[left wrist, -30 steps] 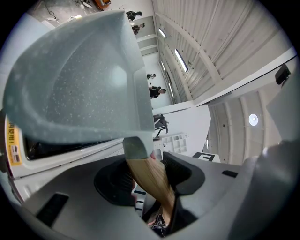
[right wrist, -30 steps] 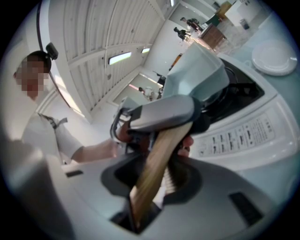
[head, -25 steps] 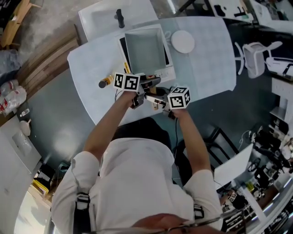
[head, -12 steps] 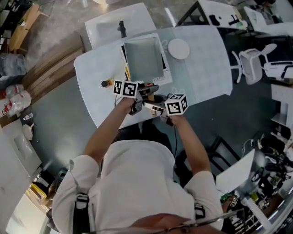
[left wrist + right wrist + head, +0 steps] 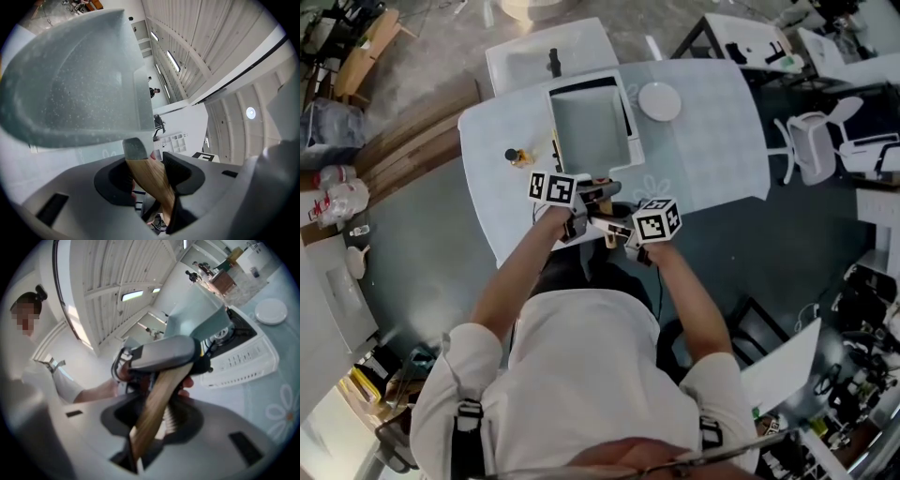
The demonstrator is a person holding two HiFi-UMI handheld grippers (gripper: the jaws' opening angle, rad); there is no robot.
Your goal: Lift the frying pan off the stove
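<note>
A square grey-green frying pan (image 5: 589,127) hangs tilted above the white stove (image 5: 633,150), whose black top shows along the pan's far and right sides. Its wooden handle (image 5: 607,225) points toward me. My left gripper (image 5: 581,204) is shut on the handle close to the pan. My right gripper (image 5: 617,232) is shut on the handle's near end. In the left gripper view the pan (image 5: 70,84) fills the top and the handle (image 5: 150,176) runs between the dark pads. From the right gripper view I see the handle (image 5: 157,404), the left gripper (image 5: 164,355) ahead and the stove (image 5: 239,357).
The table (image 5: 712,141) has a pale blue cloth. A white plate (image 5: 660,101) lies right of the stove and a small bottle (image 5: 517,157) stands left of it. A white sink unit (image 5: 551,58) sits behind the table. An office chair (image 5: 811,141) stands at the right.
Both grippers have risen together with the pan handle between them. The pan has come up away from the stove top and sits higher in the head view.
</note>
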